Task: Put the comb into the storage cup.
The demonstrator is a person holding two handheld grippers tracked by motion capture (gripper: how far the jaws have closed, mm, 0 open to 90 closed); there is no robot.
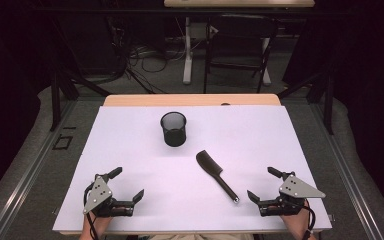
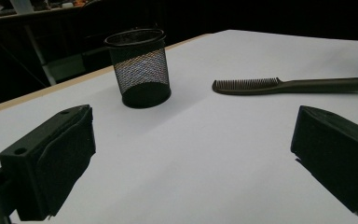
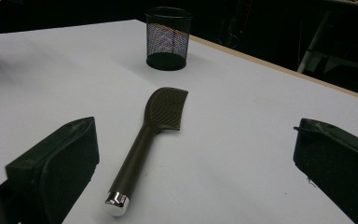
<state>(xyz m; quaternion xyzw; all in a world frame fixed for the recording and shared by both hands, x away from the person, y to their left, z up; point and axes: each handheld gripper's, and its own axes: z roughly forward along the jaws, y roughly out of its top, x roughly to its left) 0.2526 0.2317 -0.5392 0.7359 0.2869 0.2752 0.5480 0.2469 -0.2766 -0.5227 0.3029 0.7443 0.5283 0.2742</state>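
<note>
Dark comb (image 1: 216, 175) flat on the white table (image 1: 130, 150), nearer the person than the mesh cup (image 1: 173, 128) and off to the cup's right: broad toothed head toward the cup, long slim handle running away from it to a shiny silver end cap. Black wire-mesh cup upright, open mouth up, apart from the comb with bare table between. Left gripper (image 1: 128, 185) resting low on the near edge, well to the near left of the cup, jaws spread wide, nothing between them. Right gripper (image 1: 266, 185) likewise down at the near edge, near right of the cup, just beyond the comb's capped end, jaws wide apart and empty. Beyond the cup, past the table's far edge, a folding chair (image 1: 240, 50) and tangled cables (image 1: 145, 57) on the floor.
</note>
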